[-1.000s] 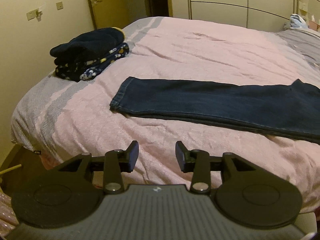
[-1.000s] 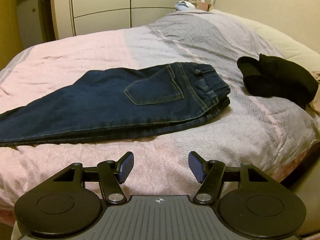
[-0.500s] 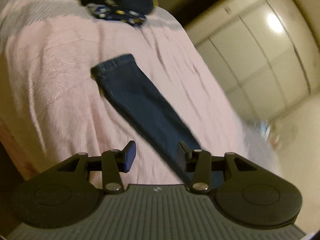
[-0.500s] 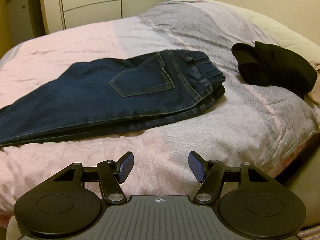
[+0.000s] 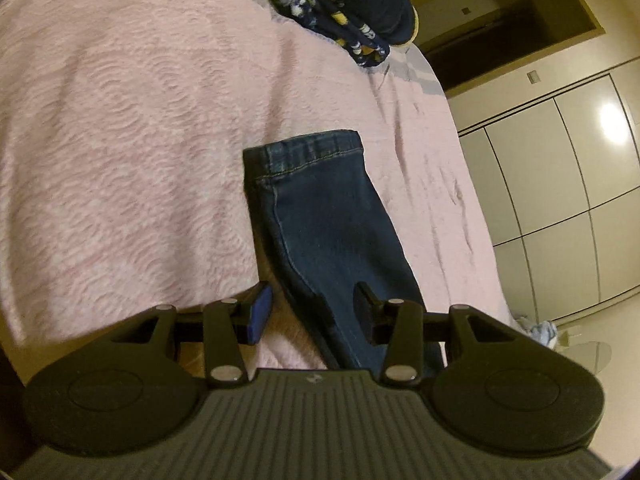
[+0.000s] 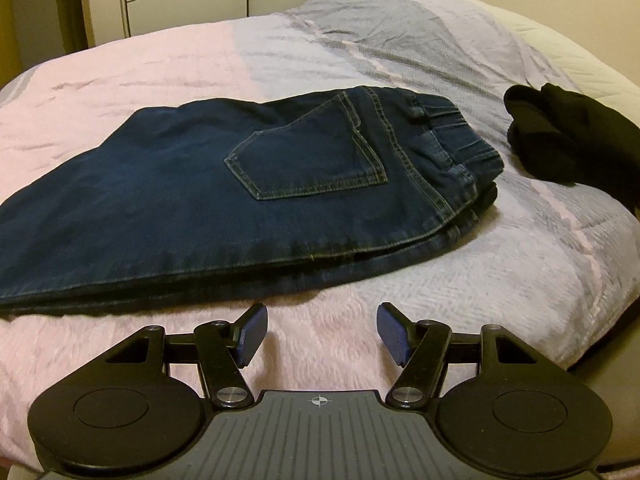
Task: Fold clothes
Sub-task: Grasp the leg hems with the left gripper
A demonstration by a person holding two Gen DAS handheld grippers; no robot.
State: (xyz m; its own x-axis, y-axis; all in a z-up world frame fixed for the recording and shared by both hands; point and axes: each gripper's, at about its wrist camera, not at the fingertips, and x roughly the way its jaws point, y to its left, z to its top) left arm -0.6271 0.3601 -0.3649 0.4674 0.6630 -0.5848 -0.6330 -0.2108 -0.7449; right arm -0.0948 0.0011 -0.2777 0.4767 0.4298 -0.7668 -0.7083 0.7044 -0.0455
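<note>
A pair of dark blue jeans [image 6: 248, 196] lies flat on a big bed, folded in half the long way so one leg rests on the other. The cloth looks thick and a bit stiff, with thin tan stitching around a back pocket [image 6: 308, 156] shaped like a shield. The bunched waistband sits toward the grey part of the bedspread [image 6: 400, 52], which is pink and fuzzy with wavy bumps on the other part. The left gripper [image 5: 310, 312] hangs over the leg end of the jeans, with its two black fingers spread apart and nothing between them; the leg runs under the gap, and its hem [image 5: 308, 152] is a straight band with neat stitches. The right gripper [image 6: 318, 334] hangs just in front of the long edge of the jeans, also spread wide and holding nothing. A soft black garment [image 6: 568, 140] lies crumpled near the waistband. A stack of dark folded clothes [image 5: 344, 12], one with little flowers, sits beyond the hem.
</note>
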